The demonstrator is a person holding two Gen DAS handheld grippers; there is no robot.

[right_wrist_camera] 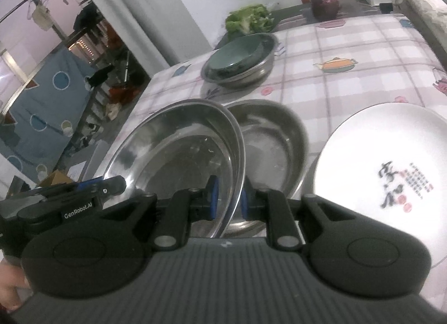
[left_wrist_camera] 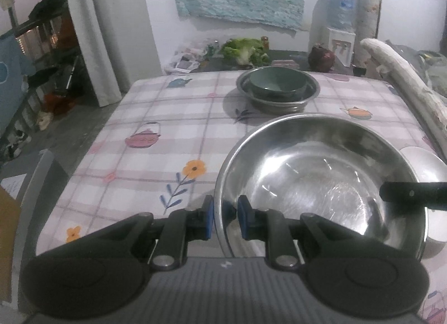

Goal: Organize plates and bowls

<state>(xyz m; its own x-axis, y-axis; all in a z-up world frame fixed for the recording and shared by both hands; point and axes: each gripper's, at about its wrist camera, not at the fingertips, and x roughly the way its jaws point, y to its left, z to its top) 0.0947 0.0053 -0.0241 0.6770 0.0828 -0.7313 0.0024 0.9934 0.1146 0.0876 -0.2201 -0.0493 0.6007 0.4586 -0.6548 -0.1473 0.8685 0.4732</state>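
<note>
Checked worktop spread underneath. Large steel bowl at four o'clock, rim clamped by left tongs and right tongs. White plate at three o'clock. Second steel bowl just behind. Green bowl nested in steel basin, twelve o'clock.

Dim, cool indoor light, soft grainy focus, fisheye bending at the edges, and glare streaks inside the steel bowl.

Three steel bowls: one at 9 o'clock, one at centre, one at 12 holding the single green bowl; one white plate at 3 o'clock
</note>
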